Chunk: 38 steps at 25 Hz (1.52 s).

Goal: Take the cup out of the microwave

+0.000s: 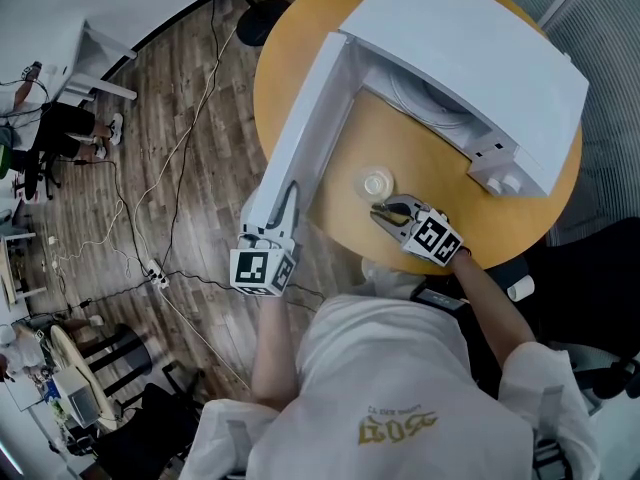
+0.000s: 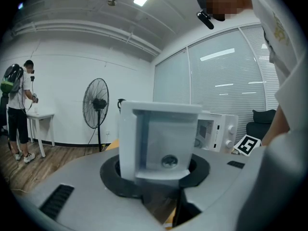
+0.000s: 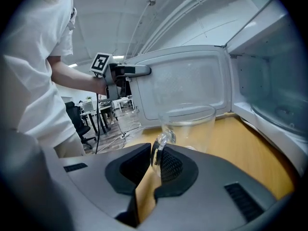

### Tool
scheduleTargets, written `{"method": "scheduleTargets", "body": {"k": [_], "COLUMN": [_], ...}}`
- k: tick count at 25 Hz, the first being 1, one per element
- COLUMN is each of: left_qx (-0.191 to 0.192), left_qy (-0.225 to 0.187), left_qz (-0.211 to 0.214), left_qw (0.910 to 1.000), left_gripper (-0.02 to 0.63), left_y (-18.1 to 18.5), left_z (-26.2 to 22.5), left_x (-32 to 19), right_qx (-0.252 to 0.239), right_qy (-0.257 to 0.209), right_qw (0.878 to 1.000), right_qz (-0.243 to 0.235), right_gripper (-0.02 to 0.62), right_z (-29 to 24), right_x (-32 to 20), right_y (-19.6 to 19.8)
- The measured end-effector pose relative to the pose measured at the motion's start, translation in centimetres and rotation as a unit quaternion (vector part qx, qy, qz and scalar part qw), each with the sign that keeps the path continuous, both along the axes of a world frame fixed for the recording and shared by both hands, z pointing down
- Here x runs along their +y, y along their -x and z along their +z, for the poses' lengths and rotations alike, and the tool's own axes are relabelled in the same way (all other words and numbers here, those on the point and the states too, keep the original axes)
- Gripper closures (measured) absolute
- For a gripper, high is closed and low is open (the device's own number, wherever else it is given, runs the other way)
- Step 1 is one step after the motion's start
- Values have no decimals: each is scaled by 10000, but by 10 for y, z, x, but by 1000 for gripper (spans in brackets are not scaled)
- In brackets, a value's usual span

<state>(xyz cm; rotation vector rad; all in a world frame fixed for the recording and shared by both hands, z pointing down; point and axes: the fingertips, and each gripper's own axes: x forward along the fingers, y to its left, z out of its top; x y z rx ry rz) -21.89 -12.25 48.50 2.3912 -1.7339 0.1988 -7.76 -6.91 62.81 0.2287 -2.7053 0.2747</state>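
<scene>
L arm first: forearm (image 1: 272,343) runs straight out to 12 o'clock from the person's chest, and the left gripper (image 1: 268,236) is held close to level with its marker cube facing up. Its jaws are part-way closed and clamped on the free edge of the microwave door (image 1: 305,118), which shows edge-on between the pads in the left gripper view. The door is swung fully out, stretching to 7 o'clock from the white microwave (image 1: 480,58).

R arm: elbow tucked at the person's side, forearm (image 1: 495,303) angled to about 10 o'clock across the round wooden table (image 1: 290,38). The right gripper (image 1: 383,211) is tipped a bit nose-down. Jaws nearly together, pinching the loop handle (image 3: 161,141) of the glass cup (image 3: 187,126); the handle sits between the ribbed pads and the cup body is just beyond the tips.

The cup is clear glass, upright, with a wide round rim and walls narrowing slightly downward; the wood shows right through it. It's outside the oven, over the tabletop at roughly 7 o'clock from the open cavity and between the door and the microwave front. Its base is hidden behind the gripper, so I can't tell whether it's touching the wood or just off it.
</scene>
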Motion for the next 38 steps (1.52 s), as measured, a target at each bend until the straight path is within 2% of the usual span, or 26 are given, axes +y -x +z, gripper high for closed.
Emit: {"method": "scheduleTargets", "body": {"k": [4,14,17,21,24,33,38], "left_qx": [-4,18,12,22,25,22,37], "left_qy": [13,22,32,27,35,26,27], "left_qz": [-11,-43,-49,-69,-73,-62,-54], "left_qw": [10000,10000,10000,10000,10000,10000,10000], "left_gripper": [442,440,442,440,440,440,440], "left_y": [-1,-4,-5,-2,-3,-3,-4], "left_z": [2,2,4,2,2,1,4], "left_x": [1,1,1,2,3,2,2], "right_qx": [24,108,43,206,249,91,154], "right_qy": [-20,4,227,266,531,571,452], "right_qw": [10000,9999,9997,9994,9981,9972,9982], "right_qz": [-91,-70,7,23,195,479,374], "right_gripper": [532,513,506,500,462,464,466], "right_z": [2,3,4,7,16,5,0], "right_x": [5,5,4,3,0,-8,-6], "right_y": [1,-2,-3,-3,-13,-24,-27]}}
